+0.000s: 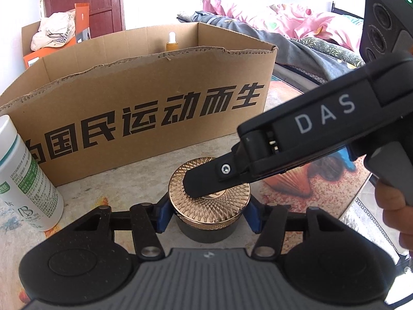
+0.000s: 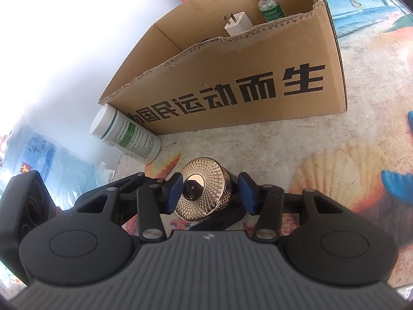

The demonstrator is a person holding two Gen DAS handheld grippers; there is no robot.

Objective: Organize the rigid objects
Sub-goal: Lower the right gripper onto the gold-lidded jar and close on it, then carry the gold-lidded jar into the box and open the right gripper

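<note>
— Currently, where is the dark round jar with the faceted gold lid?

— Frame centre, before the brown cardboard box. Left gripper pinches its base; right gripper straddles the lid, jaws spread.

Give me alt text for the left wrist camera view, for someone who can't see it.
The left gripper is shut on a dark jar with a gold patterned lid. The right gripper reaches in from the right, one finger over the lid. Behind stands an open cardboard box; a white bottle stands at left.
</note>
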